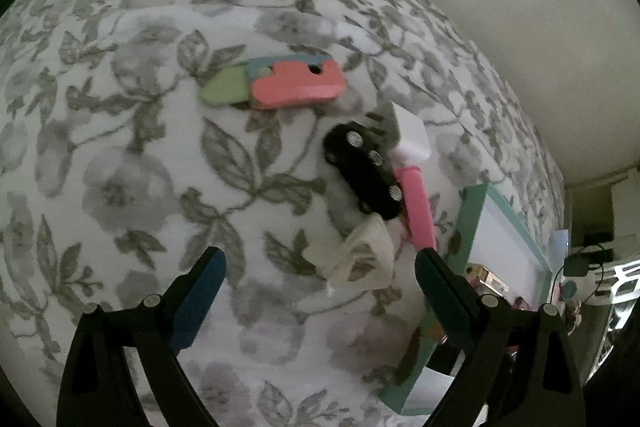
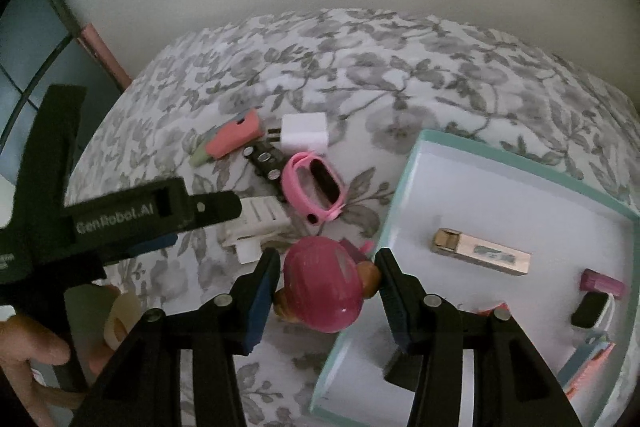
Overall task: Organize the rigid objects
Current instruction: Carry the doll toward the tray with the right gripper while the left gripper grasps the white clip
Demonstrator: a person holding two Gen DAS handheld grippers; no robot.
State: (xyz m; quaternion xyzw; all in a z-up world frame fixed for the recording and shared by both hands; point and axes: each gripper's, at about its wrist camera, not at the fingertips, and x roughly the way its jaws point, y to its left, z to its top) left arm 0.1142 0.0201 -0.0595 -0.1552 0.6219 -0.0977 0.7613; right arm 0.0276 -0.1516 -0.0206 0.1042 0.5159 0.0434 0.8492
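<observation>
Right hand-held gripper (image 2: 326, 291) is clamped on the pink toy (image 2: 324, 287), held above the bed (image 2: 400, 75) at the box (image 2: 404, 167) edge. Carry the toy clear over the wall, lower onto bare floor, then release. Left hand-held gripper (image 1: 320, 291) stands open, empty.

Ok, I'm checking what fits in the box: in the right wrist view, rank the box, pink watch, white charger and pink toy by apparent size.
1. teal box
2. pink toy, though nearness to the camera inflates it
3. pink watch
4. white charger
</observation>
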